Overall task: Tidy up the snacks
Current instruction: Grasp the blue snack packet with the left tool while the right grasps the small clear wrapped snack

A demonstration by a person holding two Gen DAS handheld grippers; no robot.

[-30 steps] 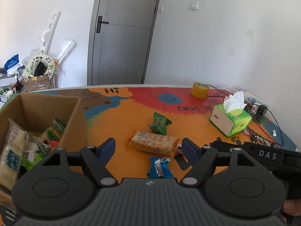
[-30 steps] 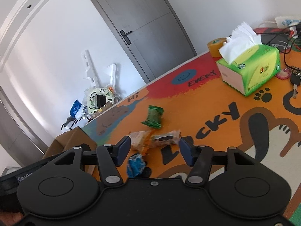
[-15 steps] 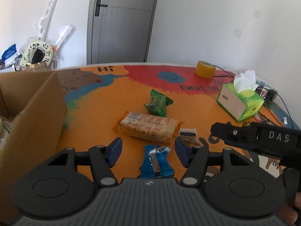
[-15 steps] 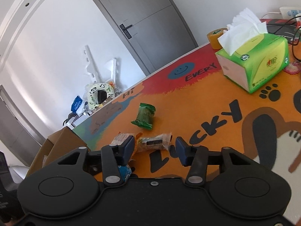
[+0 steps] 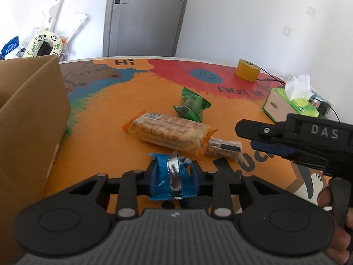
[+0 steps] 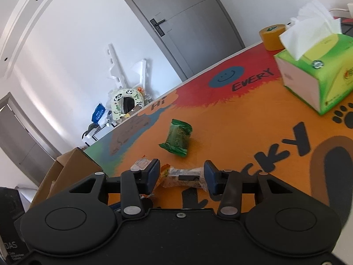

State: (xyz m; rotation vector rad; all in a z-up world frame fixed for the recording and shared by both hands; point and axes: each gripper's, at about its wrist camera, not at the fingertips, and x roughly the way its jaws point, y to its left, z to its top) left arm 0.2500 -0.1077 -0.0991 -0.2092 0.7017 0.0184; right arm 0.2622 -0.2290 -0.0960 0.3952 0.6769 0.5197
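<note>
My left gripper (image 5: 174, 174) is shut on a blue snack packet (image 5: 171, 176) with a silver seam, low over the table. Beyond it lie a long cracker pack (image 5: 169, 133), a small clear snack bar (image 5: 222, 149) and a green packet (image 5: 190, 105). My right gripper (image 6: 182, 175) is open with its fingers on either side of the small snack bar (image 6: 184, 176); it shows at the right of the left wrist view (image 5: 286, 141). The green packet (image 6: 177, 140) lies further out. The cardboard box (image 5: 28, 119) stands at the left.
A green tissue box (image 6: 315, 66) and a yellow tape roll (image 5: 247, 72) sit at the far right of the colourful table mat (image 5: 106, 114). Cables lie behind the tissue box. A grey door and clutter stand beyond the table's far edge.
My left gripper moved from over the box to the blue packet and closed on it. My right gripper came down and forward until its open fingers flank the small snack bar.
</note>
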